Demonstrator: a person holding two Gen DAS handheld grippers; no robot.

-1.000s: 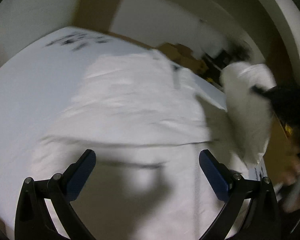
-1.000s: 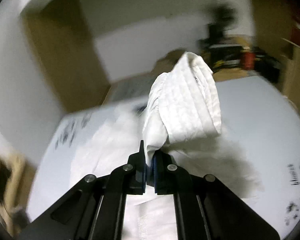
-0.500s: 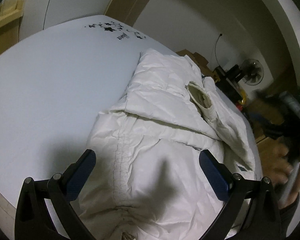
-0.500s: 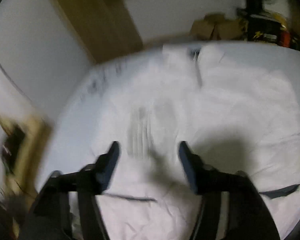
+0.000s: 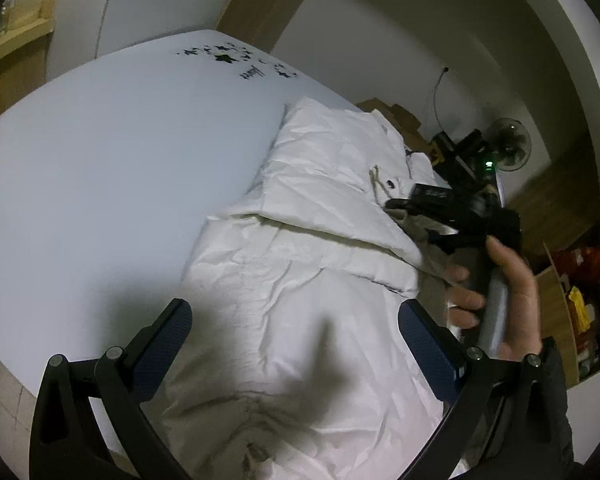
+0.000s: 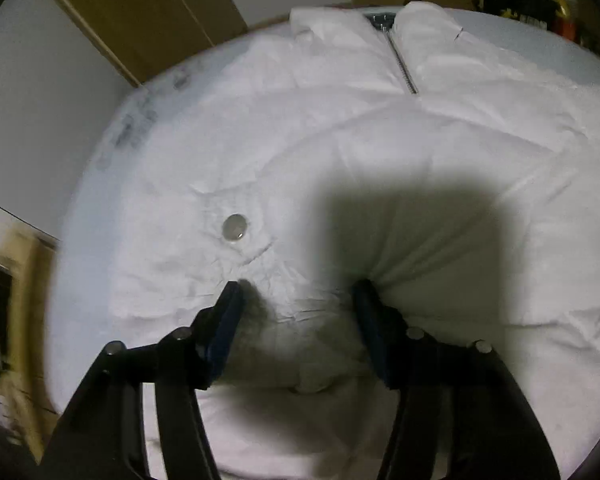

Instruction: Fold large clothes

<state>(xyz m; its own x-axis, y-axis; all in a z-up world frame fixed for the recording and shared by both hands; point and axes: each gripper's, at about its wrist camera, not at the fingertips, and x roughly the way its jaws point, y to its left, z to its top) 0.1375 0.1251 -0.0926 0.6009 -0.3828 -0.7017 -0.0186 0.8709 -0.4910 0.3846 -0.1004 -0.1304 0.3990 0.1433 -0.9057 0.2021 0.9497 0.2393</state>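
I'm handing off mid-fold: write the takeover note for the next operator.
Left hand-held gripper: open, empty, above the white puffy jacket's near end.
Right hand-held gripper: jaws closing, fingertips dug into the jacket fabric, a bulge between them.
Jacket lies on the pale blue bed sheet, one sleeve folded across its front.
Left: remaining folds.

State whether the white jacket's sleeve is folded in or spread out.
Folded in: on the white jacket a sleeve lies across the body.
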